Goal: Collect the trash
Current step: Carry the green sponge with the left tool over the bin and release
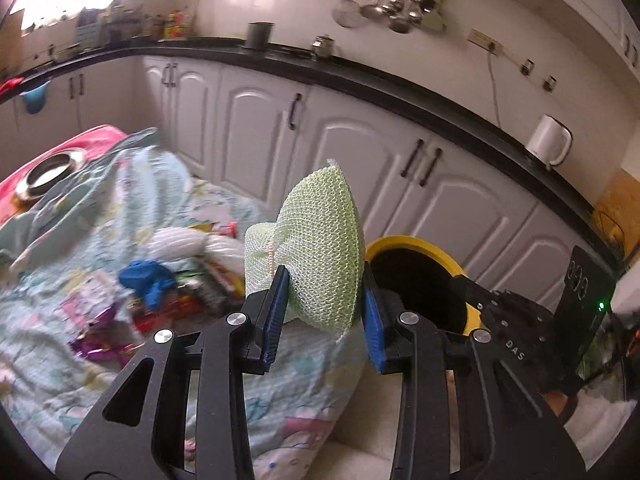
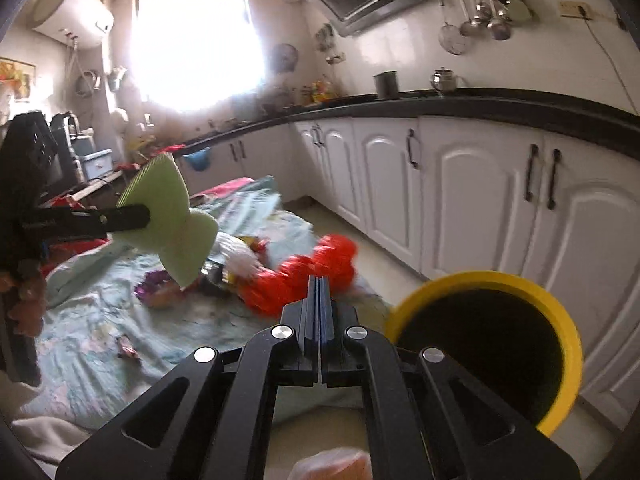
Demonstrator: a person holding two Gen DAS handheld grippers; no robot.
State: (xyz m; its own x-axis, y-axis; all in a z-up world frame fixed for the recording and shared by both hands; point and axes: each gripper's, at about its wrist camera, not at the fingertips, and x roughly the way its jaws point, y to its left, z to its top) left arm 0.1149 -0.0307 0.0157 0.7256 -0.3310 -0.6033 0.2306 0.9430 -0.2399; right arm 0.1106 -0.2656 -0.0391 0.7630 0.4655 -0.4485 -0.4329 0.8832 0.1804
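Observation:
My left gripper (image 1: 324,280) is shut on a pale green mesh sponge (image 1: 320,240), its blue pads pressing both sides. In the right wrist view that sponge (image 2: 172,216) hangs at the left, clamped in the left gripper's black fingers (image 2: 128,216). A yellow-rimmed bin (image 1: 404,242) stands just right of the sponge. My right gripper (image 2: 319,280) is shut, pads flat together with nothing visible between them. It sits beside the bin (image 2: 480,280). Beyond its tips a crumpled red bag (image 2: 308,268) lies on the blanket. The right gripper (image 1: 460,280) also shows over the bin's rim.
A pale patterned blanket (image 1: 60,380) on the floor carries a blue glove (image 1: 146,280), a purple foil wrapper (image 1: 96,340), a white piece (image 1: 180,240) and a steel bowl (image 1: 50,172). White cabinets (image 2: 480,200) under a black counter run behind the bin. A white kettle (image 1: 550,142) stands on the counter.

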